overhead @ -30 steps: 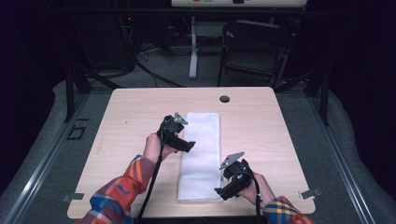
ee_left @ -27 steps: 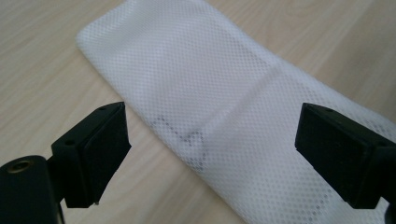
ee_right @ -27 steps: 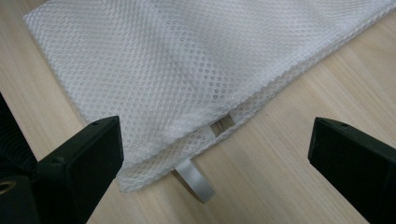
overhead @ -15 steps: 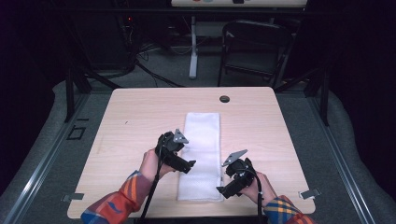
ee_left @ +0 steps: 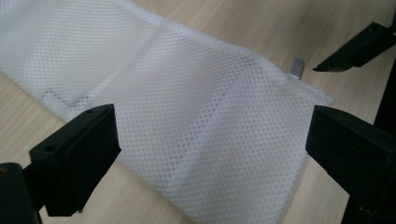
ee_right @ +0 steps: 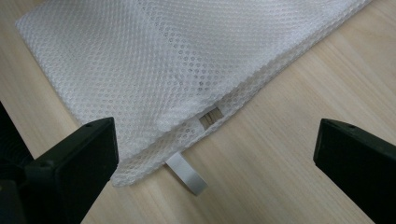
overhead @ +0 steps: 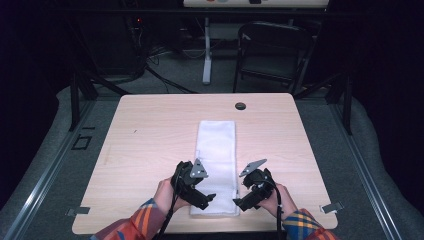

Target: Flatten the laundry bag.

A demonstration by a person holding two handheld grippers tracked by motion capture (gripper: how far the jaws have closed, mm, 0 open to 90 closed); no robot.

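White mesh bag (overhead: pixel 216 165) flat on table (overhead: pixel 145 130); left gripper (overhead: pixel 206 198), right gripper (overhead: pixel 239 203) flank near end, fingers released.

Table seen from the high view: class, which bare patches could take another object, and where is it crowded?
The table is bare to the left of the white mesh bag, to its right, and along the far edge beside the small dark hole. The near edge is crowded: the left gripper and right gripper flank the bag's near end.
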